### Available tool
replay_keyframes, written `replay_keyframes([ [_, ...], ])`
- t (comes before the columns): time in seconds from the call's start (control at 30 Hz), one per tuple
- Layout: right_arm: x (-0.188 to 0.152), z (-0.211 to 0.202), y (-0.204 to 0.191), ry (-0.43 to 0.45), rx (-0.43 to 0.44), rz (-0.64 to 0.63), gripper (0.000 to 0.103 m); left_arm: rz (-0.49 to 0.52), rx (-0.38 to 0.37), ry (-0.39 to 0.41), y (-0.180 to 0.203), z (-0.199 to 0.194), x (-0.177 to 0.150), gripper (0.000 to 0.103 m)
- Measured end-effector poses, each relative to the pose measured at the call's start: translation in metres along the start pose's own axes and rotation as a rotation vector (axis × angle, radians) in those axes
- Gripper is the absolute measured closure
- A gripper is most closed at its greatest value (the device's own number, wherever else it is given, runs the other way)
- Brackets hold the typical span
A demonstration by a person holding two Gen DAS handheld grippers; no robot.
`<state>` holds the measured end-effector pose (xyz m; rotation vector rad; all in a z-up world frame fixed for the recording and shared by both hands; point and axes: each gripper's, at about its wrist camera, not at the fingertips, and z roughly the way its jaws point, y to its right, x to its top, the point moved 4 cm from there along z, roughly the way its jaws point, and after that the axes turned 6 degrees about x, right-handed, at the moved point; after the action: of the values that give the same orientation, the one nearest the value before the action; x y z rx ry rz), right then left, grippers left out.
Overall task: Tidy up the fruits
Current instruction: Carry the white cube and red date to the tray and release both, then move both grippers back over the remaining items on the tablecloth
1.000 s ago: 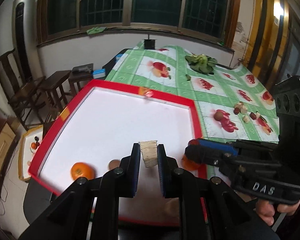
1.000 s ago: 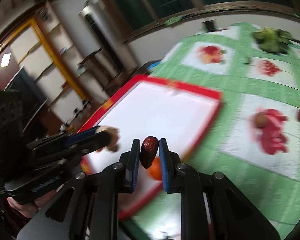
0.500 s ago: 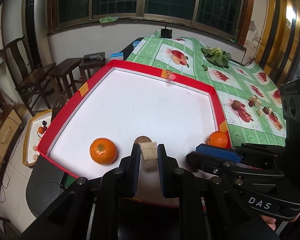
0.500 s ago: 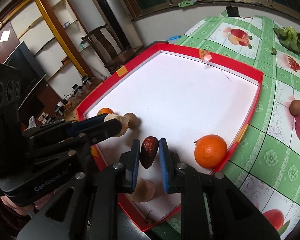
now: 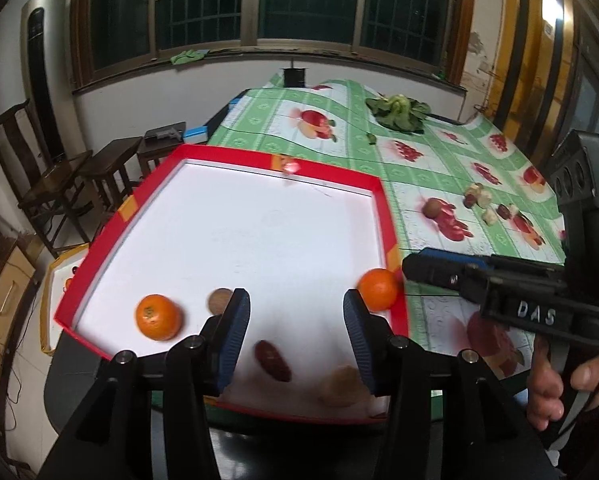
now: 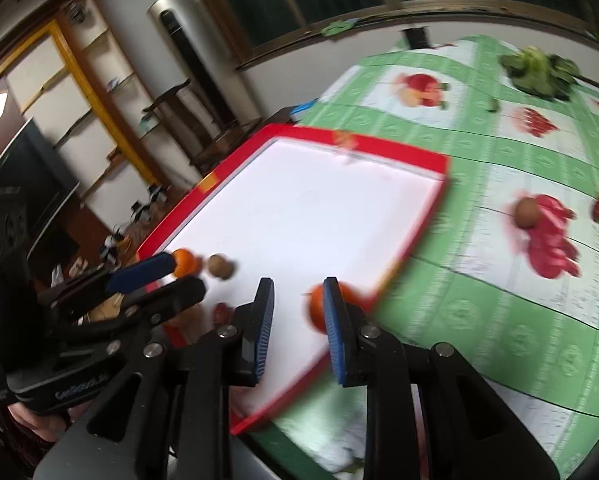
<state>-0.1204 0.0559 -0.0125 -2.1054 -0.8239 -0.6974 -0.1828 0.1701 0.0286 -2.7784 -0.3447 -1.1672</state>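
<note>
Red-rimmed tray (image 5: pixel 387 216) now holds the date (image 5: pixel 272 360); the left claw (image 5: pixel 295 330) and right claw (image 6: pixel 297 328) have just been opening, both empty. Next probably: fetch fruit off the counter (image 5: pixel 427 168).

Right gripper (image 6: pixel 299 320) fingers, just opening, hold nothing above red-rimmed tray (image 6: pixel 399 152).

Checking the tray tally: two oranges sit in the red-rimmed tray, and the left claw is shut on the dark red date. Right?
Not quite. The left claw is open and empty; the dark red date lies loose in the red-rimmed tray, as the left wrist view shows. Two oranges do sit there.
</note>
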Motion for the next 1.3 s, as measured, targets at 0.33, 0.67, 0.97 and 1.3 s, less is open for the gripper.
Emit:
replay_keyframes([
  [0.33,-0.008,-0.061,0.084,0.081,-0.109,0.14,0.076,0.096,-0.067,-0.028,0.051,0.003,0.005,0.054],
  [0.67,-0.021,-0.132,0.163,0.153,-0.248,0.241,0.076,0.23,-0.131,-0.036,0.122,0.028,0.033,0.054],
  [0.97,0.002,-0.131,0.199,0.126,-0.327,0.245,0.058,0.247,-0.138,-0.107,0.15,0.077,0.059,0.054],
  [1.3,0.027,-0.089,0.215,0.035,-0.416,0.194,0.054,0.283,-0.142,-0.147,0.17,0.108,0.075,0.053],
])
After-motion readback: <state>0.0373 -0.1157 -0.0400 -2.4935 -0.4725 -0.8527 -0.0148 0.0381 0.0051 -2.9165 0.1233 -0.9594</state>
